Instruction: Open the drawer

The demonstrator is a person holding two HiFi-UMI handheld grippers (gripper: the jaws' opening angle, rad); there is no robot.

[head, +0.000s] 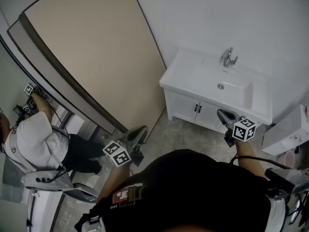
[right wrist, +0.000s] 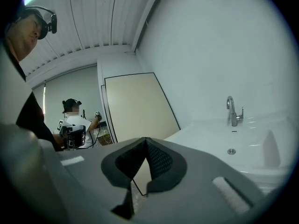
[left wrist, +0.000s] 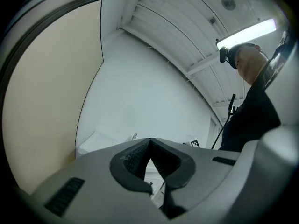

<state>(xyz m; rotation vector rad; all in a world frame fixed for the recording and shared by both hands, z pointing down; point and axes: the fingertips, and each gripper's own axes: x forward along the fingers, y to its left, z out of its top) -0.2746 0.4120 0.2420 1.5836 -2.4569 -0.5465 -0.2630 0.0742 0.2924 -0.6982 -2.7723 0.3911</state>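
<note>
Ahead on your right, the cabinet point(head: 193, 108) stands against the wall point(head: 231, 13), with the tap point(head: 229, 58) behind its basin point(head: 234, 88). Left of it, a board point(head: 96, 52) leans on that wall. Another person point(head: 36, 139) is far left.

The white vanity cabinet point(head: 183, 105) stands against the white wall point(head: 217, 13), under a white basin top point(head: 193, 74) with a chrome tap point(head: 229, 58). Its front shows two framed panels, their small dark handles point(head: 197, 108) side by side at the middle seam. Both panels sit flush and shut; whether either is a drawer cannot be told
</note>
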